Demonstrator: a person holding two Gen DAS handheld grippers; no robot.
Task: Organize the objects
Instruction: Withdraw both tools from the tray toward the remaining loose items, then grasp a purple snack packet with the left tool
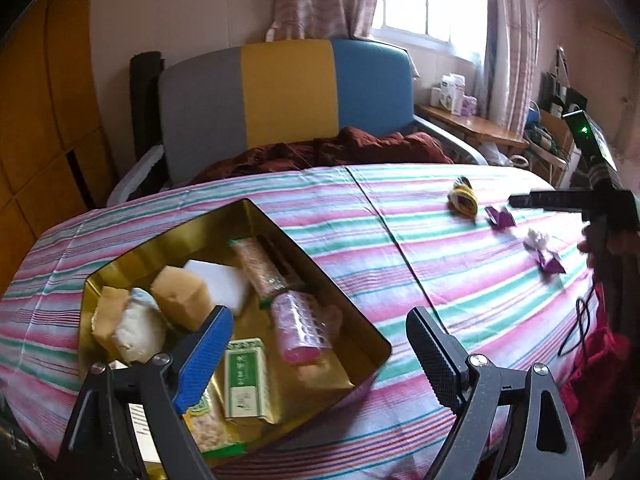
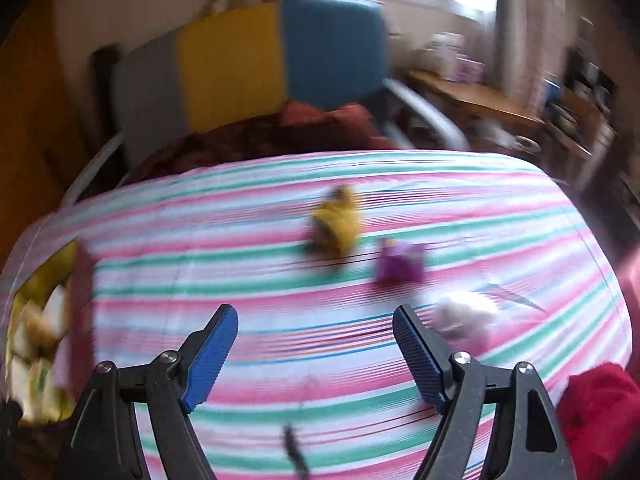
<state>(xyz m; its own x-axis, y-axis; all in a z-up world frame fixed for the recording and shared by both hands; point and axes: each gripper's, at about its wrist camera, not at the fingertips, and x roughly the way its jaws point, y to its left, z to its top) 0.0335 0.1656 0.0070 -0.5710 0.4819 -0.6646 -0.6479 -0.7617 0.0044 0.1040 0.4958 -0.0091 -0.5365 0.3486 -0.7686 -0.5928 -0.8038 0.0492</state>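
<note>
A gold tin tray [image 1: 356, 322] sits on the striped tablecloth at the left and holds sponges, a pink hair roller [image 1: 298, 330], a green and white box [image 1: 244, 376] and snack packs. My left gripper [image 1: 320, 344] is open and empty, just above the tray's near right side. Further right lie a yellow bundle [image 1: 464, 198], two purple pieces [image 1: 500, 216] and a white wad [image 1: 538, 238]. My right gripper [image 2: 316, 340] is open and empty above the cloth; its view is blurred. The yellow bundle [image 2: 338, 222], a purple piece [image 2: 400, 262] and the white wad [image 2: 460, 316] lie ahead of it. The tray [image 2: 68, 254] shows at the left edge.
A grey, yellow and blue chair [image 1: 288, 92] with a dark red cloth [image 1: 328, 150] stands behind the table. A wooden shelf [image 1: 472, 124] with boxes is at the back right. A red cloth [image 2: 600, 412] hangs at the table's near right edge.
</note>
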